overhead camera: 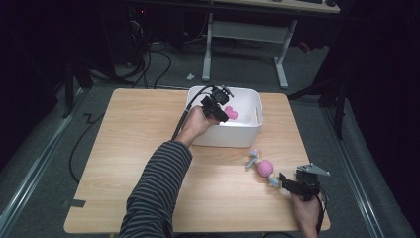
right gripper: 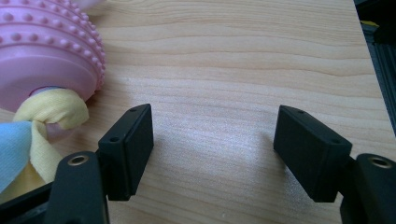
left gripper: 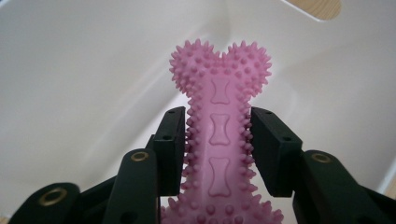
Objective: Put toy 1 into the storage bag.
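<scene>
The left arm, in a striped sleeve, reaches forward so that the left tongs [overhead camera: 221,110] sit over the near-left part of the bin [overhead camera: 247,133], pointing into it. They are clamped on a pink bone [left gripper: 219,126], a rubbery toy covered in small spikes with bone shapes embossed along its shank; the bone is inside the bin, above its smooth white floor. The right tongs [right gripper: 217,149] rest low on the wooden surface [right gripper: 243,56], well to the near-right of the bin, jaws spread with nothing between them. Just beside them lies a studded pink ball [right gripper: 44,51] threaded on knotted cloth [right gripper: 49,116].
</scene>
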`<state>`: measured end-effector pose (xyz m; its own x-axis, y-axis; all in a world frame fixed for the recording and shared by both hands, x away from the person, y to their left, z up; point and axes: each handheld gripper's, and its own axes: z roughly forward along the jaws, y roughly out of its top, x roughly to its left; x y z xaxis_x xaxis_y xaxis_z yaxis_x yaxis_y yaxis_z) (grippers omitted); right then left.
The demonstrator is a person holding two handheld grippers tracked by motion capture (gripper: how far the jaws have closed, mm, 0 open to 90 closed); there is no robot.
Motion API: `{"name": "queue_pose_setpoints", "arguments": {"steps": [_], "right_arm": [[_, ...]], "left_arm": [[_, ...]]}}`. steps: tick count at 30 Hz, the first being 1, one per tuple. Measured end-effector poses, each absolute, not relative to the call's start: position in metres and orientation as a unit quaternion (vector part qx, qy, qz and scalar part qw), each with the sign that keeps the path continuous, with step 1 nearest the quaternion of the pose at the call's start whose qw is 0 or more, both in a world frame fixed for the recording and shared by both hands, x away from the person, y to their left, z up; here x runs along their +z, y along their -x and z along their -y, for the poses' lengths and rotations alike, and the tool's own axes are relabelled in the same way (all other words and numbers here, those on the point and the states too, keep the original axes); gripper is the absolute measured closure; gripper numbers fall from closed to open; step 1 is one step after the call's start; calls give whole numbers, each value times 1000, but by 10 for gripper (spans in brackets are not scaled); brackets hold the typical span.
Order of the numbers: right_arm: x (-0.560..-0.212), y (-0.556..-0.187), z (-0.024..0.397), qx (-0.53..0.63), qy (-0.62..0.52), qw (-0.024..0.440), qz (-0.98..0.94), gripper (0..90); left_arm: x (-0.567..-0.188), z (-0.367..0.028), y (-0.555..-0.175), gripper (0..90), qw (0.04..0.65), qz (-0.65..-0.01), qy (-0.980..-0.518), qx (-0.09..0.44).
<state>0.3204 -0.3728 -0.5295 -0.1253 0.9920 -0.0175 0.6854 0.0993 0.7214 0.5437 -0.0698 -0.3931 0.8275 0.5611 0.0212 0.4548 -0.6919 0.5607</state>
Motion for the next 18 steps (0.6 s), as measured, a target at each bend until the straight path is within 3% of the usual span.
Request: {"name": "queue_pose_setpoints", "arguments": {"steps": [10,18], "right_arm": [[-529,-321,373,288,-604,265,-694,290],[-529,-321,373,288,-604,264,-694,291]], "left_arm": [[-380,67,-535,405,296,-277,-908,106],[-356,54,-518,393,327,-266,-899,120]]}}
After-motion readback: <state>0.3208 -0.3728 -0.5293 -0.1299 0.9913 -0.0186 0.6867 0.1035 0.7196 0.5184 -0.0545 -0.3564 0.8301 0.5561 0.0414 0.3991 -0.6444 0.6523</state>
